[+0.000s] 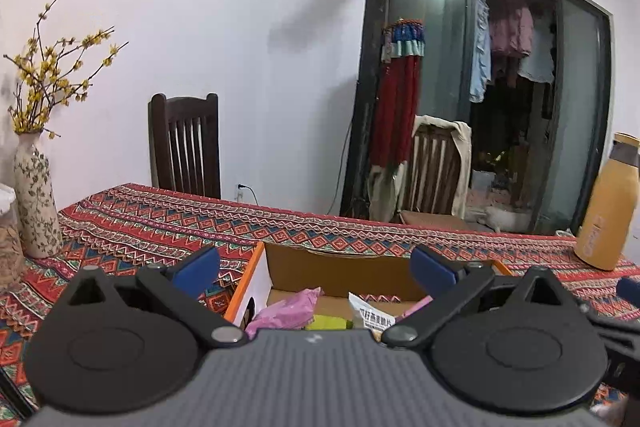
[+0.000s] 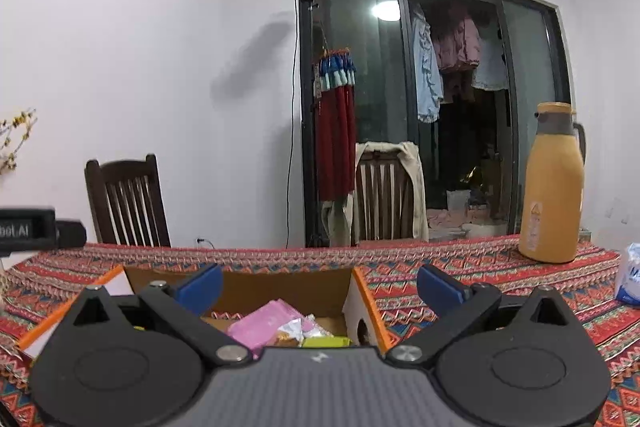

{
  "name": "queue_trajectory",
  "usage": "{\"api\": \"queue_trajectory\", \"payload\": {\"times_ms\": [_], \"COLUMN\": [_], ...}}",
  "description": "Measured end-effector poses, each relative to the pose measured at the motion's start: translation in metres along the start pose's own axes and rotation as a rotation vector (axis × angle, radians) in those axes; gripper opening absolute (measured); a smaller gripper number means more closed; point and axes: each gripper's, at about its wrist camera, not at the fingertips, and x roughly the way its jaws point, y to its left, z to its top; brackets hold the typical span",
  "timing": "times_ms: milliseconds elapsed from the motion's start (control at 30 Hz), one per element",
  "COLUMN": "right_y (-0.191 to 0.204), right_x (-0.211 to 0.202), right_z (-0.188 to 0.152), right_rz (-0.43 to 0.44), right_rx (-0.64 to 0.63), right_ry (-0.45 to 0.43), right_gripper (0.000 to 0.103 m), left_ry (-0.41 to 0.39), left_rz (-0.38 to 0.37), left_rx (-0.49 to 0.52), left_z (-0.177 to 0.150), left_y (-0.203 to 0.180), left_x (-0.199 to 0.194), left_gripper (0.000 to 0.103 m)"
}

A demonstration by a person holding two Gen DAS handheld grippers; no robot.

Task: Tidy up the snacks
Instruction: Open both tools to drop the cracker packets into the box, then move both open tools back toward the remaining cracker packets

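An open cardboard box (image 1: 340,271) with orange-edged white sides sits on the patterned tablecloth. Inside lie a pink snack packet (image 1: 288,313), a yellow-green packet (image 1: 330,323) and a white packet with printed text (image 1: 370,313). My left gripper (image 1: 316,263) hovers open over the box, blue pads wide apart, nothing between them. In the right wrist view the same box (image 2: 288,287) holds the pink packet (image 2: 266,325) and the yellow-green packet (image 2: 326,342). My right gripper (image 2: 318,285) is open above the box's right side, holding nothing.
A tan insulated bottle (image 2: 554,187) stands at the table's far right, with a white-blue tissue pack (image 2: 630,277) beside it. A floral vase (image 1: 34,199) with yellow twigs stands at the left. Two wooden chairs (image 1: 186,147) are behind the table. The left device (image 2: 36,229) shows at the right view's left edge.
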Motion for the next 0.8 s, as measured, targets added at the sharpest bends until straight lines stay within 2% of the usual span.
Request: {"api": "queue_trajectory", "payload": {"times_ms": [167, 333, 667, 800], "right_y": [-0.002, -0.003, 0.000, -0.002], "right_x": [-0.030, -0.058, -0.087, -0.081], "right_z": [0.006, -0.005, -0.056, -0.072], "right_rz": [0.003, 0.022, 0.053, 0.046], "right_rx": [-0.019, -0.054, -0.133, -0.129], "right_ry": [-0.030, -0.018, 0.129, 0.173], "right_gripper": [0.103, 0.103, 0.103, 0.103], "left_ry": [0.008, 0.027, 0.122, 0.116], "left_rz": [-0.028, -0.044, -0.049, -0.070], "left_rx": [0.020, 0.042, 0.085, 0.095], "left_z": [-0.001, -0.016, -0.053, -0.067], "left_y": [0.009, 0.024, 0.050, 0.050], "left_x": [-0.022, -0.043, -0.053, -0.055], "left_gripper": [0.103, 0.103, 0.103, 0.103]}}
